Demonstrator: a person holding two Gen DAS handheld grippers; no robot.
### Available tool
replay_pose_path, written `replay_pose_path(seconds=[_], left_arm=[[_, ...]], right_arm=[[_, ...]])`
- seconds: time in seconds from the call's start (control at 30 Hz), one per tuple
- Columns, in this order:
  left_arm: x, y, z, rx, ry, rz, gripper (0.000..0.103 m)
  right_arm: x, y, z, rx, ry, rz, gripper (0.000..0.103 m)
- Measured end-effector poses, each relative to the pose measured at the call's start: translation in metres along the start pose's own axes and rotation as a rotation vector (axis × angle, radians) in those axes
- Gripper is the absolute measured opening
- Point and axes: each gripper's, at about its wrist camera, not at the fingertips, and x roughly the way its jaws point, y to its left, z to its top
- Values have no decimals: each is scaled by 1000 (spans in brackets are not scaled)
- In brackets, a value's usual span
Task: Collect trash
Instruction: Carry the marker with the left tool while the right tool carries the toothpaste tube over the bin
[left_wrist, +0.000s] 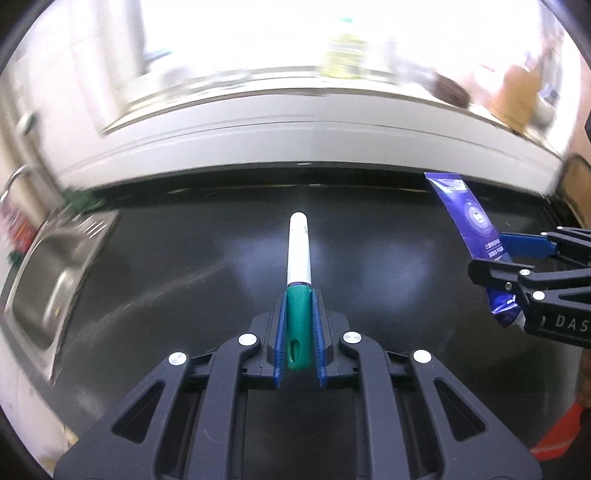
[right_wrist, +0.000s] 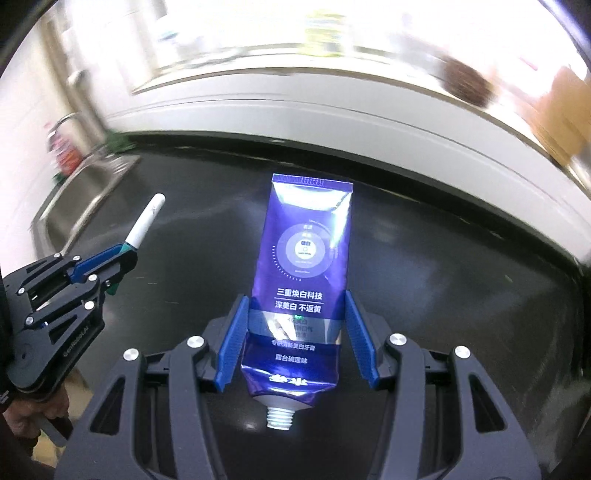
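Note:
A white pen with a green cap (left_wrist: 298, 266) sticks forward out of my left gripper (left_wrist: 299, 295), whose blue pads are shut on the green cap. The pen (right_wrist: 144, 221) and the left gripper (right_wrist: 127, 253) also show at the left of the right wrist view. My right gripper (right_wrist: 297, 301) is shut on a flattened purple toothpaste tube (right_wrist: 304, 254) with no cap, its threaded neck toward the camera. In the left wrist view the tube (left_wrist: 469, 218) and the right gripper (left_wrist: 491, 249) appear at the right edge. Both are held above a dark countertop (left_wrist: 221, 258).
A steel sink (left_wrist: 48, 280) is set into the counter at the left, with a tap behind it. A white ledge (left_wrist: 295, 144) runs along the back of the counter. Something orange (left_wrist: 557, 435) lies at the lower right. A hand (right_wrist: 33, 413) holds the left gripper's handle.

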Motion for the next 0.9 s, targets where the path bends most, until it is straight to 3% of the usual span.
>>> replay_pose_path(seconds=[0.17,0.33,0.6,0.73,0.9], left_arm=[[-31,74,-33,-141,6,120,13],[-74,155,-93,-314,33,267,13],[-131,248,-221,-581,135,464,13],[-145,271,-272,-685,152,492,13],[-141,292,-311,-749,162,479,13]], right_arm=[[1,91,8,-163,6,130,52],[2,201,0,-340,38,283,52],[6,364,-44,-601,135,490,52],[15,432,-80,-701,218,555,52],[37,483,-117,-782,305,563,52]])
